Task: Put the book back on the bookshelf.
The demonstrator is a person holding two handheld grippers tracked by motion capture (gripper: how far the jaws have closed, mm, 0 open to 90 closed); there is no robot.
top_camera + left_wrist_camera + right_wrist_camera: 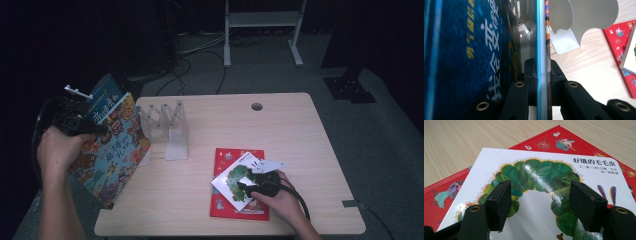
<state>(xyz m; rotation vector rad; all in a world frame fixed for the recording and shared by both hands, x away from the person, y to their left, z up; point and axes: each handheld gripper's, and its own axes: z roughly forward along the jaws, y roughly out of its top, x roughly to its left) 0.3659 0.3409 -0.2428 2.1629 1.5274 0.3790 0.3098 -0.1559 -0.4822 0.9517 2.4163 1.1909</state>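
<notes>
Two picture books [112,145] are pinched together in the left gripper [541,72] at the desk's [300,130] left edge, partly hidden by the hand [60,147]; their covers are cut off in the left gripper view. One white caterpillar book [544,185] lies on one red book [446,190]. The right gripper's [540,205] jaws are seen spread above it, although nearly as closed as they get.
</notes>
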